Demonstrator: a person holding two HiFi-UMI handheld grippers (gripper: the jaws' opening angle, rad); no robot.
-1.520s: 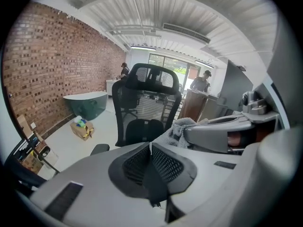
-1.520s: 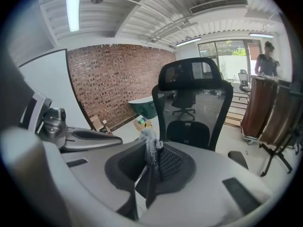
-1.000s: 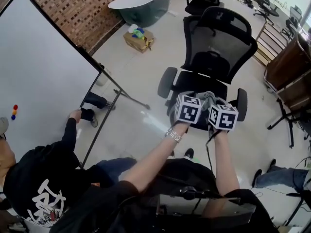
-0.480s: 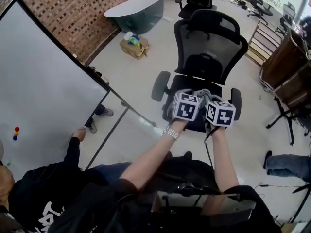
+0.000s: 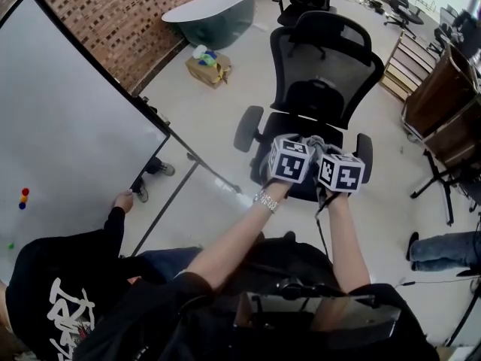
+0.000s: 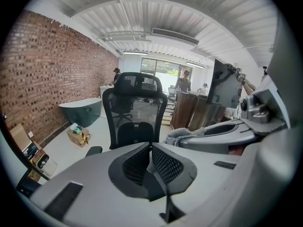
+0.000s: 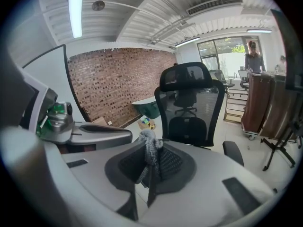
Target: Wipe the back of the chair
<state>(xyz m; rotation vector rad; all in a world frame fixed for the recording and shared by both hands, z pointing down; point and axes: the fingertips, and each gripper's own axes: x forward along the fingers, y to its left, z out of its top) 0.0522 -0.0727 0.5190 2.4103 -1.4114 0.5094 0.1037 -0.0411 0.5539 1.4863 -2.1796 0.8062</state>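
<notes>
A large whiteboard (image 5: 68, 119) leans at the left, with a person's hand on its lower edge. The black mesh-backed chair (image 5: 319, 62) stands upright on the floor, facing the person, its back well beyond both grippers. A green bathtub (image 5: 214, 10) sits by the brick wall. The right gripper (image 7: 151, 151) is clamped on a grey cloth (image 7: 149, 138) that sticks up from its jaws. The left gripper (image 6: 151, 144), just beside it, has its jaws pressed together.

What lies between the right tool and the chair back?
Only the grey cloth clamped in the right tool; beyond, open air to the chair back, in the right gripper view.
</notes>
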